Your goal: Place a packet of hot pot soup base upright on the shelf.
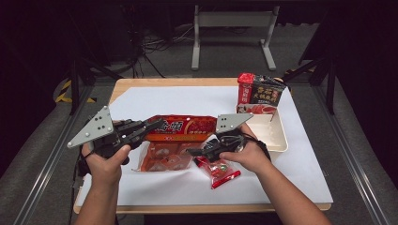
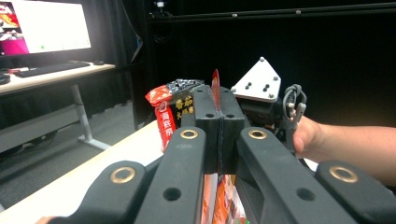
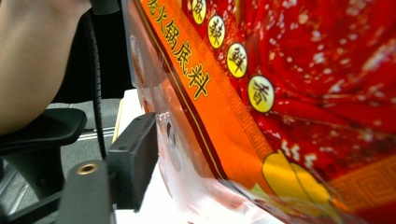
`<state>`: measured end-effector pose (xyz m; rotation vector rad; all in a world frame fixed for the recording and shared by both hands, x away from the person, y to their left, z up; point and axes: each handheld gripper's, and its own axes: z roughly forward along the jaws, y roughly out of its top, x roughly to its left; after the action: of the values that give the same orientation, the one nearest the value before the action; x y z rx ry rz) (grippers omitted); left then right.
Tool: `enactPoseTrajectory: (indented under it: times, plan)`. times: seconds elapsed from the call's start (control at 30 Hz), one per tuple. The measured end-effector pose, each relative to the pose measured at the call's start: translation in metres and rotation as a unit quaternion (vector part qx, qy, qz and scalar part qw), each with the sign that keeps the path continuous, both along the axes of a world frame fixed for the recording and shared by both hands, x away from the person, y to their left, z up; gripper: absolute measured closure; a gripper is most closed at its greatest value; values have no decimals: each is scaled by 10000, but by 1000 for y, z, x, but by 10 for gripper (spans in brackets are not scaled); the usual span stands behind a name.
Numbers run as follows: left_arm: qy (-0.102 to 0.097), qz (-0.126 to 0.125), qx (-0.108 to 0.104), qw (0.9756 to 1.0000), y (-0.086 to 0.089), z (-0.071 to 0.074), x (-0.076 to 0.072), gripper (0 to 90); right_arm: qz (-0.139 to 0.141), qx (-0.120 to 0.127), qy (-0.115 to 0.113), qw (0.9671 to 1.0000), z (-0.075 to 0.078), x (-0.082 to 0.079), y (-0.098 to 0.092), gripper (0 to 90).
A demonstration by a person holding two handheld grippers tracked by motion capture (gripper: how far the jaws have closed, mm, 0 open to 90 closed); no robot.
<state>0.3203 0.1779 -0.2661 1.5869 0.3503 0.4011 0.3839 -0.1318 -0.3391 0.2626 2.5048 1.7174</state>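
Note:
A large red and orange sauce bag (image 1: 184,127) with a clear lower part is held up over the white paper. My left gripper (image 1: 149,127) is shut on its left edge; in the left gripper view the jaws (image 2: 218,109) pinch a thin red strip of the bag (image 2: 215,86). My right gripper (image 1: 195,151) reaches at the bag's lower right. In the right gripper view one black finger (image 3: 135,158) stands beside the bag's clear edge (image 3: 187,154), and the bag (image 3: 289,93) hides the other finger. The jaws stand wide, so this gripper is open.
A small red packet (image 1: 220,172) lies on the paper under the right hand. A white tray (image 1: 272,136) sits at the right, with red and black packs (image 1: 260,93) upright at its far end. The table's front edge (image 1: 202,207) is close.

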Motion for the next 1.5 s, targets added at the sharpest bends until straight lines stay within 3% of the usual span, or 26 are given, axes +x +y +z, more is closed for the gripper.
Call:
enactPoseTrajectory:
  times: [0.1, 0.23, 0.43, 0.57, 0.93, 1.17, 1.27, 1.4, 1.5]
  plan:
    - [-11, 32, -26, 10000, 0, 0, -1, 900, 78, 11, 20, 10000, -1, -1, 0, 411]
    - [-22, 62, -72, 10000, 1, 0, 0, 900, 164, 106, 28, 9998, -3, -2, 2, 428]
    - [-2, 91, -122, 9999, 3, -1, 1, 900, 228, 198, 71, 9995, -7, -2, 6, 418]
    - [-9, 112, -136, 9998, 3, -1, 1, 900, 263, 269, 218, 9991, -11, -1, 9, 408]
    - [-31, 24, -188, 9998, 2, 0, -1, 900, 295, 307, 235, 9988, -17, 0, 10, 355]
    - [-26, 34, -194, 9998, 2, -1, 0, 900, 361, 417, 365, 9978, -21, 1, 10, 353]
    - [-19, 44, -211, 9998, 2, -1, 1, 900, 369, 391, 383, 9978, -23, 0, 10, 385]
    - [-34, 47, -282, 9996, 3, -2, 1, 900, 419, 431, 425, 9973, -22, -2, 10, 543]
    - [-34, 43, -320, 9995, 4, -2, 1, 900, 480, 505, 425, 9967, -20, -3, 10, 588]
